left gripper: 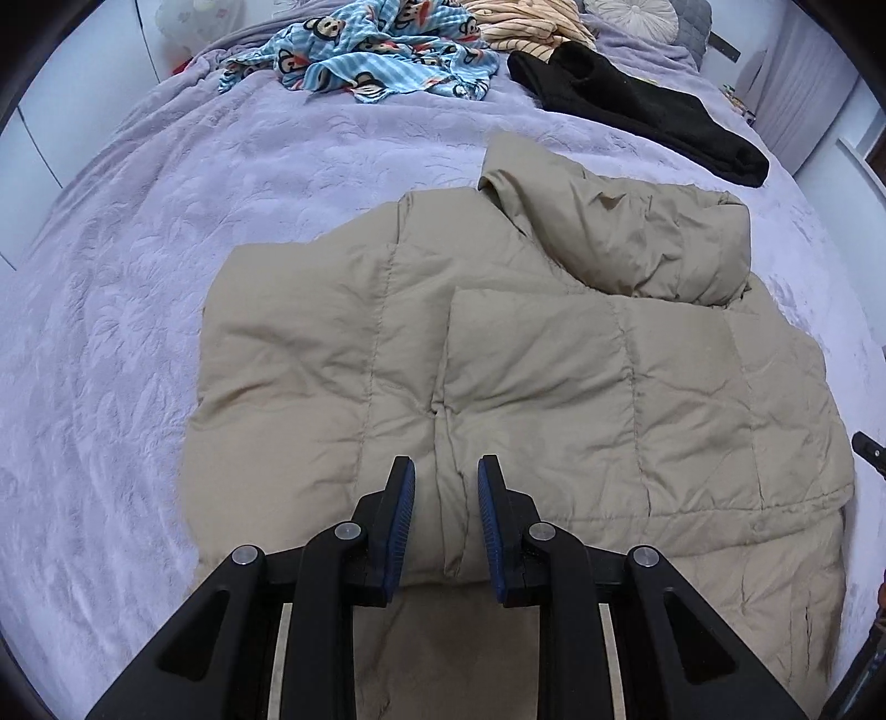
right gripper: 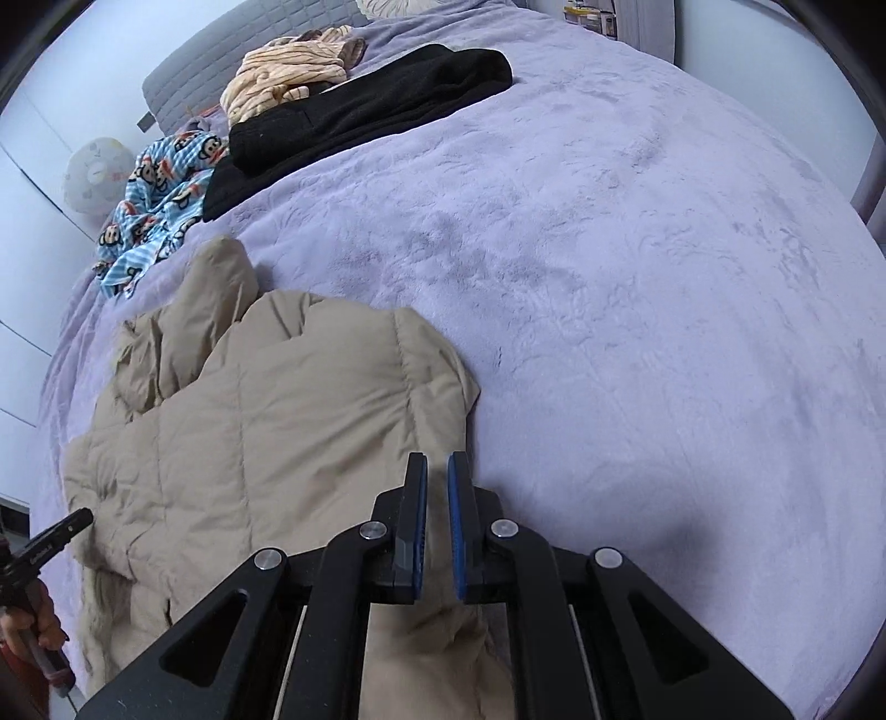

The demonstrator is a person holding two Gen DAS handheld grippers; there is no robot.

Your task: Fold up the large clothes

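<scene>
A tan quilted puffer jacket lies on the lilac plush blanket of the bed, near the bed's near edge, well apart from the heap at the far end. It appears partly folded: one padded panel lies over the body, and a sleeve or hood part sits bunched on top toward the far side.

The left gripper hangs over the near hem of the jacket, its jaws a little apart with nothing between the blue pads; whether the tips touch the fabric cannot be told. The right gripper sits at the jacket's other side, over the boundary of tan fabric and blanket, its jaws nearly together with a slim gap and nothing pinched.

At the far end of the bed lie a blue monkey-print garment, a peach striped garment and a black fleece garment, none of them touching the jacket.

Judged from this, the next fold is yet to be gripped. The risks lie in the padding: it is thick and slippery, so narrow jaws may catch only the top layer, and lifting would peel the panel open instead of carrying the whole fold. The bunched part may tumble off and spoil the shape, and trapped air may spring a fold back
</scene>
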